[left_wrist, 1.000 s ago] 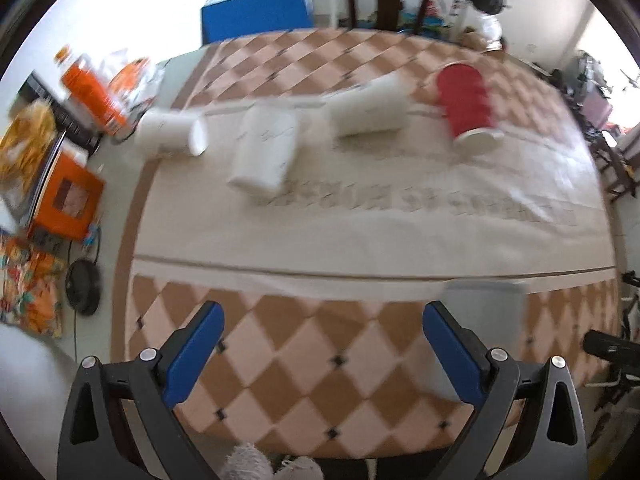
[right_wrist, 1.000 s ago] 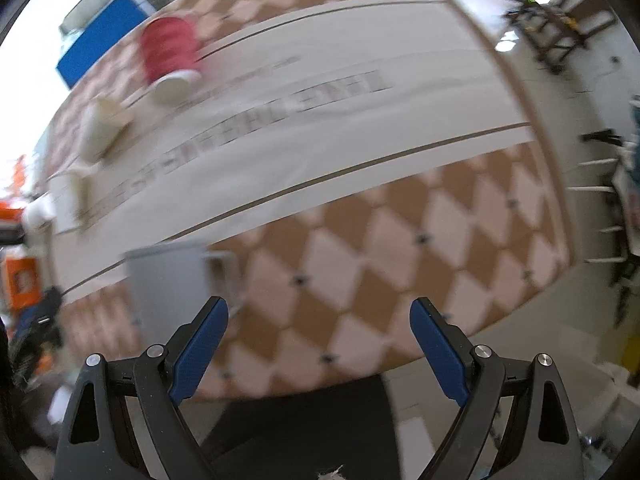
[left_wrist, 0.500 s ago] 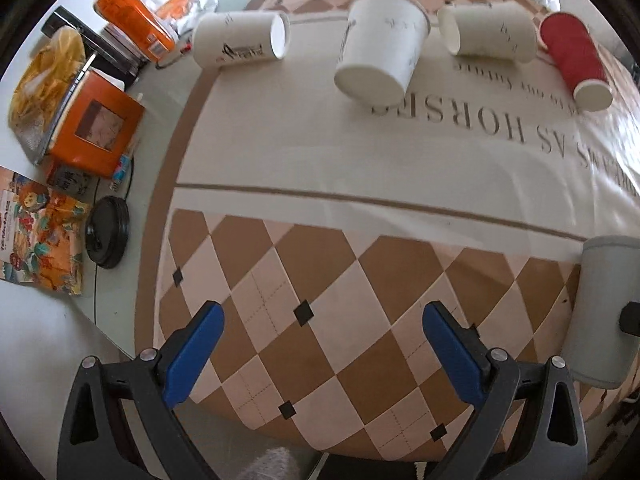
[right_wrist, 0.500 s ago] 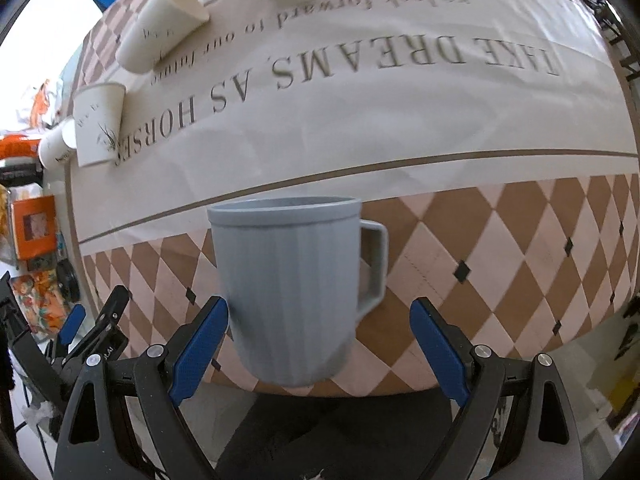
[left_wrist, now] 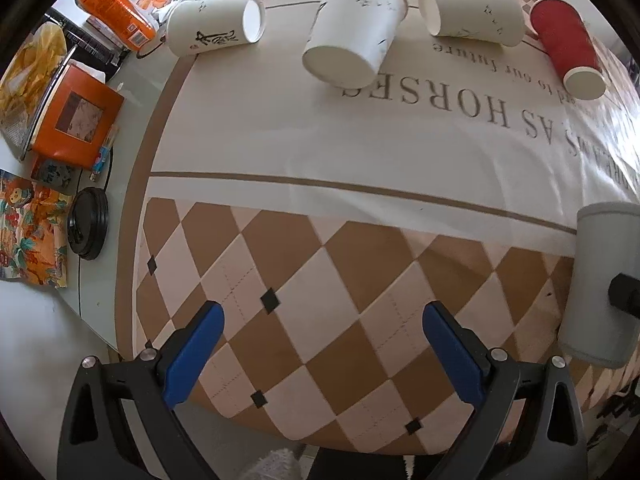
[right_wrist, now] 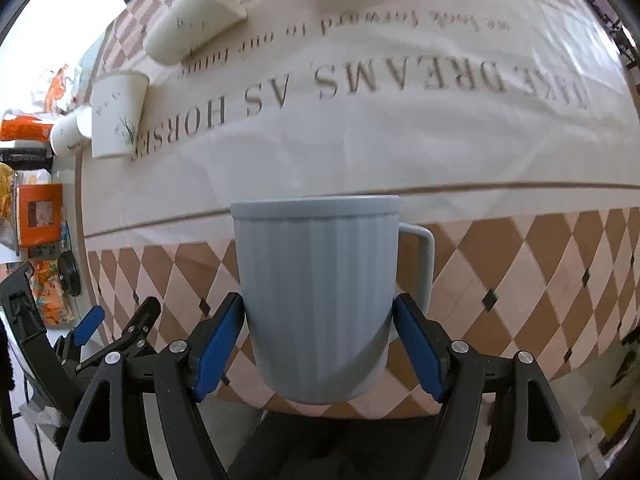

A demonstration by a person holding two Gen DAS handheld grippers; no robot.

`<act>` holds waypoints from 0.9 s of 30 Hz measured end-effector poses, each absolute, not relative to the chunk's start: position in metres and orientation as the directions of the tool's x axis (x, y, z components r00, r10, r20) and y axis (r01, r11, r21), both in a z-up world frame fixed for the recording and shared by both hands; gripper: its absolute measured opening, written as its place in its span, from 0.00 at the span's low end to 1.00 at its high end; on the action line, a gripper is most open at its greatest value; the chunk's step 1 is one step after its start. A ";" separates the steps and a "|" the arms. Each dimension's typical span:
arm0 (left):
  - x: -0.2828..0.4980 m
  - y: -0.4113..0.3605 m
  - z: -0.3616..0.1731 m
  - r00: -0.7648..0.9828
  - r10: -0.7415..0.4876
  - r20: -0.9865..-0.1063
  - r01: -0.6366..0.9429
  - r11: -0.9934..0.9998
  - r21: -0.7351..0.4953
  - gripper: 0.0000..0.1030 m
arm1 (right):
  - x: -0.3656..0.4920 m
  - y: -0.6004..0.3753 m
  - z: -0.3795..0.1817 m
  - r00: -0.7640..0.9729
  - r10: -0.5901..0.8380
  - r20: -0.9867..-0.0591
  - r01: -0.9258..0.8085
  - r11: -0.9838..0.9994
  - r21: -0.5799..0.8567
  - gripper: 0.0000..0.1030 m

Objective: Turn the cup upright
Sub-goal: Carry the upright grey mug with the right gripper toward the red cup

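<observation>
Right tongs [right_wrist: 318,350] clamped on grey mug [right_wrist: 320,292], which sits between the pads over the near desk [right_wrist: 520,264] edge, wide end farthest from the tongs. Looks mid-flip; setting down upright remains. Left tongs [left_wrist: 320,350] apart, empty. Paper cups [left_wrist: 352,52] ahead lie tipped.

Three white paper cups [left_wrist: 216,26] [left_wrist: 354,28] [left_wrist: 474,16]; one red paper cup [left_wrist: 568,46]; one grey mug [right_wrist: 320,292]; two tools [left_wrist: 320,350] [right_wrist: 318,346].
</observation>
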State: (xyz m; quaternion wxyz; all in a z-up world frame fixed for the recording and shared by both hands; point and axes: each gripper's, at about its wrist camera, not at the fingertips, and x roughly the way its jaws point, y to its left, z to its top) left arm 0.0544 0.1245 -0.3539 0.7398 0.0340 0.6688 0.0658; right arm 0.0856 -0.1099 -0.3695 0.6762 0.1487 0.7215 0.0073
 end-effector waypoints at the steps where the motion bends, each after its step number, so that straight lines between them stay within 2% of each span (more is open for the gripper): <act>1: 0.056 0.120 -0.353 0.096 0.138 -0.986 -0.054 0.990 0.133 0.98 | 0.086 -0.113 -0.366 -0.021 0.220 -0.975 0.203 0.956 0.211 0.76; 9: 0.087 0.086 -0.351 0.098 0.108 -0.989 -0.095 0.991 0.099 0.98 | 0.101 -0.152 -0.332 0.220 0.156 -0.963 0.173 0.965 0.196 0.75; 18: 0.126 0.061 -0.369 0.117 0.133 -0.984 -0.124 0.985 0.118 0.98 | 0.133 -0.164 -0.335 0.540 0.055 -0.840 0.114 0.984 0.138 0.75; 27: 0.119 0.053 -0.382 0.094 0.149 -0.984 -0.100 0.985 0.139 0.98 | 0.115 -0.162 -0.358 0.617 0.024 -0.787 0.081 0.992 0.094 0.74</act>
